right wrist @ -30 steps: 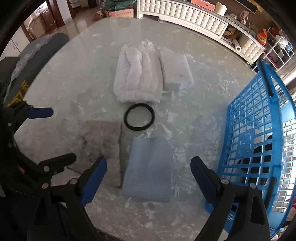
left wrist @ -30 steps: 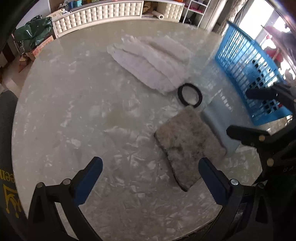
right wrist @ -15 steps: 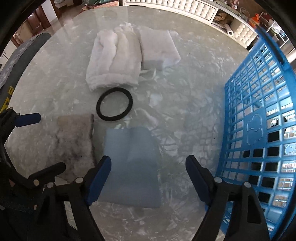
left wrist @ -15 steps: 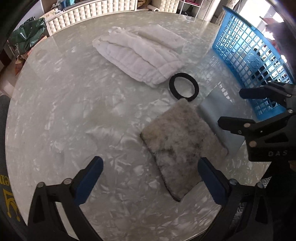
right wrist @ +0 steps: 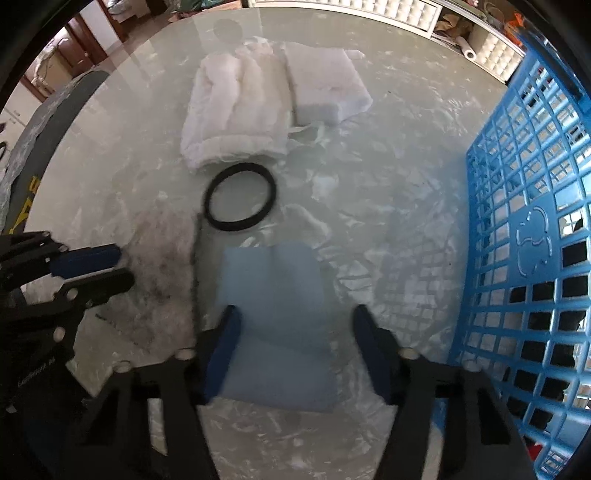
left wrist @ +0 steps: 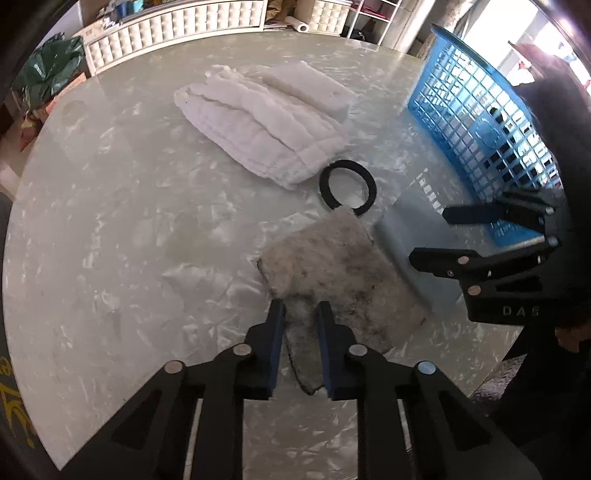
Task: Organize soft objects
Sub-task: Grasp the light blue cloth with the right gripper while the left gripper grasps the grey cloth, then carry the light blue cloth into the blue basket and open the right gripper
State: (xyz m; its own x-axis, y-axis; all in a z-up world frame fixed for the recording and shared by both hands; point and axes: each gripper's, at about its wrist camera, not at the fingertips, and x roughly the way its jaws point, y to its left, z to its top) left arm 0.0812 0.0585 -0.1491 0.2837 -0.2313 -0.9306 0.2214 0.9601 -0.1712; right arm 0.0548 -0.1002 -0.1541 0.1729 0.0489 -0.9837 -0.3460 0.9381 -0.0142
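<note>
My left gripper (left wrist: 300, 310) is shut on the near edge of the grey fuzzy cloth (left wrist: 340, 266), which lies on the round glass table (left wrist: 110, 221). My right gripper (right wrist: 295, 321) is open and straddles the near half of the folded light-blue cloth (right wrist: 273, 302). In the left wrist view the blue cloth (left wrist: 402, 236) lies right of the grey one. A black ring (left wrist: 347, 186) sits just beyond both. A white quilted cloth (left wrist: 258, 129) and a white folded cloth (left wrist: 310, 88) lie further back. The ring (right wrist: 240, 201) also shows in the right wrist view.
A blue plastic lattice basket (right wrist: 535, 221) stands at the table's right side, also in the left wrist view (left wrist: 480, 129). A white cabinet (left wrist: 177, 26) stands past the table's far edge. The near table edge (left wrist: 332, 454) is just below my grippers.
My left gripper has closed from wide open onto the grey cloth's near edge. My right gripper has moved forward and lower over the blue cloth and narrowed somewhat.
</note>
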